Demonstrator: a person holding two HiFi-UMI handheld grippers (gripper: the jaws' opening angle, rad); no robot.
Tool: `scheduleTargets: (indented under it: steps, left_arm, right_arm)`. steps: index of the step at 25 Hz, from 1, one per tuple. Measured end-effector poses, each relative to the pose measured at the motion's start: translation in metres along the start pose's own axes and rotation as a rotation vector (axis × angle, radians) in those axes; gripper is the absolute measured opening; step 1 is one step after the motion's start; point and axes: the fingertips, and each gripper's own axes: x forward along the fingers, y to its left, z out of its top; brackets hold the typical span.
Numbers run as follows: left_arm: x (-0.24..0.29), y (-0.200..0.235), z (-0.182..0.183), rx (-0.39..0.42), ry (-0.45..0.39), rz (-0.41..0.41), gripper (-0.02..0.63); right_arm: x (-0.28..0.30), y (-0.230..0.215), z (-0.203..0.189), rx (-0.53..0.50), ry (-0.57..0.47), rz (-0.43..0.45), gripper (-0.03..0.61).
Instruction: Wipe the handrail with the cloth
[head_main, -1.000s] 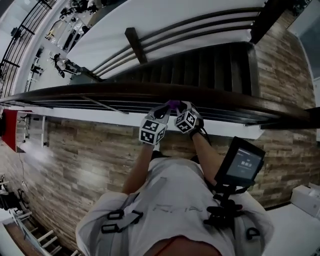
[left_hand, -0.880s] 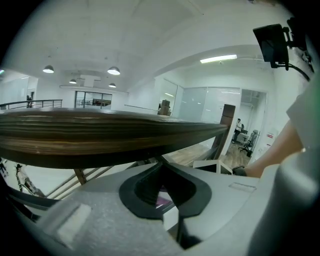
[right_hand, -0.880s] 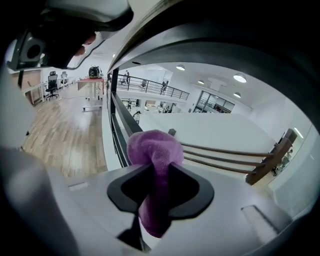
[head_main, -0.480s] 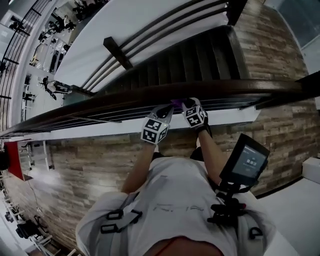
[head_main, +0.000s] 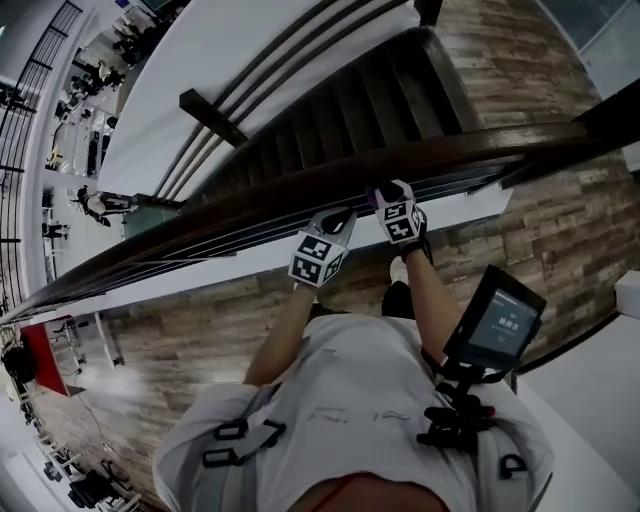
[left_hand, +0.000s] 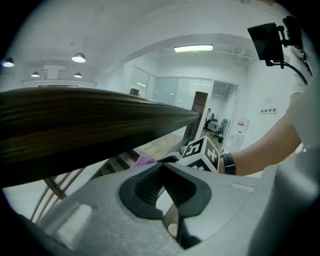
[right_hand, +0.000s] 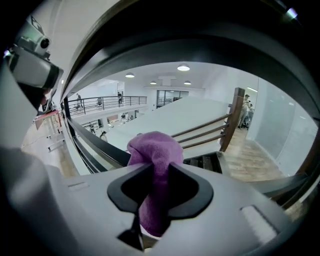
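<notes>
A dark wooden handrail runs slantwise across the head view, from lower left to upper right. My right gripper is up against the rail and shut on a purple cloth, which bunches up above its jaws. Only a sliver of the cloth shows from above. My left gripper rests at the rail just left of the right one, its jaws shut with nothing between them. In the left gripper view the handrail fills the upper left, and the cloth peeks out beyond the jaws beside the right gripper's marker cube.
Beyond the rail a dark staircase drops away, with a second railing on its far side. Thin metal bars run under the handrail. A wood-look floor lies below me. A small screen hangs at my chest on the right.
The right gripper has slid the cloth to the right along the rail, away from the left gripper. The head view has turned, so the rail now looks more tilted.
</notes>
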Motion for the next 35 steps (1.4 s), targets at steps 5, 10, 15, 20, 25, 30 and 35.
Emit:
scheduleTargets:
  steps: [5,10,15,20,25,30,35]
  left_arm:
    - [0.022,-0.018,0.002,0.013,0.013,-0.056,-0.002]
    - [0.046,-0.044,0.005,0.022,0.018,-0.11,-0.002]
    - [0.074,-0.064,0.015,0.018,0.009,-0.153,-0.002]
    - [0.141,-0.111,0.027,0.021,0.011,-0.196,-0.002]
    - [0.176,-0.147,0.036,0.025,0.003,-0.236,-0.002]
    - [0.205,-0.17,0.04,0.03,0.033,-0.278,-0.002]
    - [0.223,-0.185,0.046,0.038,0.031,-0.304,-0.002]
  right_arm:
    - [-0.014,-0.045,-0.011,0.049,-0.006,-0.091,0.094]
    - [-0.03,-0.089,-0.018,0.074,-0.013,-0.152,0.094]
    - [-0.041,-0.123,-0.019,0.088,-0.035,-0.21,0.094]
    - [-0.063,-0.205,-0.051,0.116,-0.039,-0.282,0.094]
    - [-0.085,-0.279,-0.072,0.142,-0.018,-0.369,0.094]
    - [-0.099,-0.348,-0.083,0.152,0.007,-0.464,0.094]
    - [-0.115,-0.402,-0.097,0.175,0.024,-0.526,0.094]
